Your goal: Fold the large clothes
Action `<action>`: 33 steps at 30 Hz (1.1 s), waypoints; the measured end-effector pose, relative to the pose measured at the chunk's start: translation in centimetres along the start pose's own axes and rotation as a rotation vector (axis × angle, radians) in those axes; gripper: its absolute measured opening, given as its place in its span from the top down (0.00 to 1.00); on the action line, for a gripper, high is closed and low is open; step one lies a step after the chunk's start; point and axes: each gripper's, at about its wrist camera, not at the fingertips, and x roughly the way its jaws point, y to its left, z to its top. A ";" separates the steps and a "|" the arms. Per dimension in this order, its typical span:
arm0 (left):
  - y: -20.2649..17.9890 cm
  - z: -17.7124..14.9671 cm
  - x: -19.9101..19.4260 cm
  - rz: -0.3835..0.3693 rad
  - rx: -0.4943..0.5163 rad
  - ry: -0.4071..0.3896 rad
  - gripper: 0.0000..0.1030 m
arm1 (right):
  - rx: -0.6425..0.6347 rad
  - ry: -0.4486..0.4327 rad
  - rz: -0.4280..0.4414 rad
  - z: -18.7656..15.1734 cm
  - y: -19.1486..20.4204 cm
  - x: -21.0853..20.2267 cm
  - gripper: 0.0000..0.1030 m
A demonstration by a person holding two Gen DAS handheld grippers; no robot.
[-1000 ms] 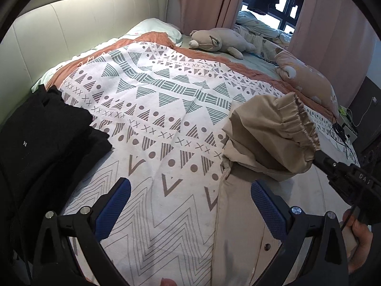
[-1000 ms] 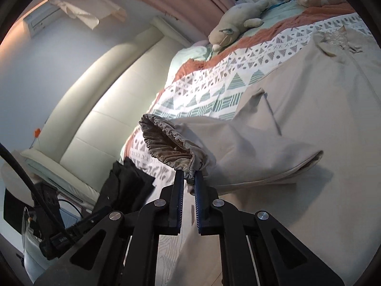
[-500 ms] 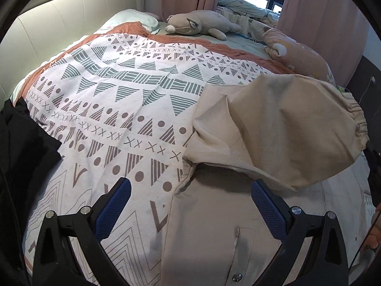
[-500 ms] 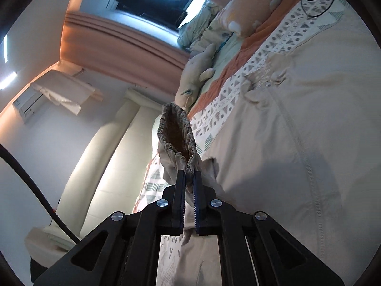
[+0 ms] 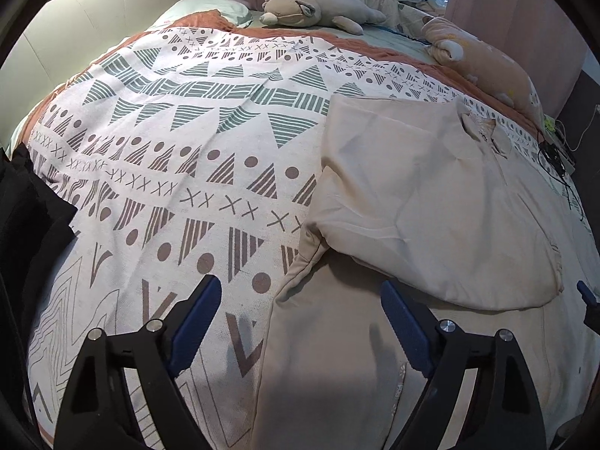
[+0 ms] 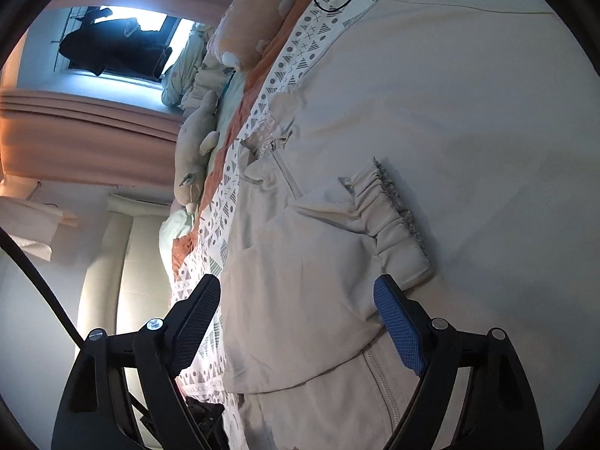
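Item: beige jacket (image 5: 431, 195), one, lying spread on the bed (image 5: 195, 142) over the patterned cover, toward its right side in the left wrist view. One sleeve (image 6: 337, 247) lies folded across the chest, its gathered cuff (image 6: 393, 210) resting on the body panel just beside the zip line.

Left hand-held gripper (image 5: 300, 322): jaws apart, having just narrowed a little, nothing between them; it hangs over the jacket's near left edge.

Right hand-held gripper (image 6: 298, 318): jaws apart, having just opened; the sleeve lies between the pads but is not pinched.

Step in hand, as we judge it: the sleeve fold is laid and let go, and the next hold is to be chosen. To do it well we would lift the right hand-held gripper clear of the cloth without dragging the cuff, check that the sleeve lies flat and inside the jacket's outline, then take the next hold on a single edge, not a bunched layer.

Count:
- jackets, one;
- sleeves visibly folded in, one; we cannot tell how the other lies;
- plush toys (image 5: 322, 9) at the far side of the bed, two;
- dark garments (image 5: 26, 232), one heap at the left edge;
- hand-held grippers, two.
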 end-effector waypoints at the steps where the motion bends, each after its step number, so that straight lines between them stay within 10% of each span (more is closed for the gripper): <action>1: -0.1 -0.1 0.1 -0.004 0.009 0.005 0.14 | 0.008 0.000 -0.012 0.1 -0.2 -0.3 0.19; 8: -0.6 0.0 1.8 -0.025 0.020 0.048 0.28 | 0.117 0.067 -0.126 -1.8 -3.2 -0.3 0.24; 19: -0.8 0.2 5.2 0.056 0.066 0.090 0.41 | 0.082 0.124 -0.107 2.0 -4.7 4.4 0.87; 33: 2.2 0.8 6.0 0.101 -0.025 0.074 0.42 | 0.081 -0.020 -0.138 6.0 -6.3 2.9 0.92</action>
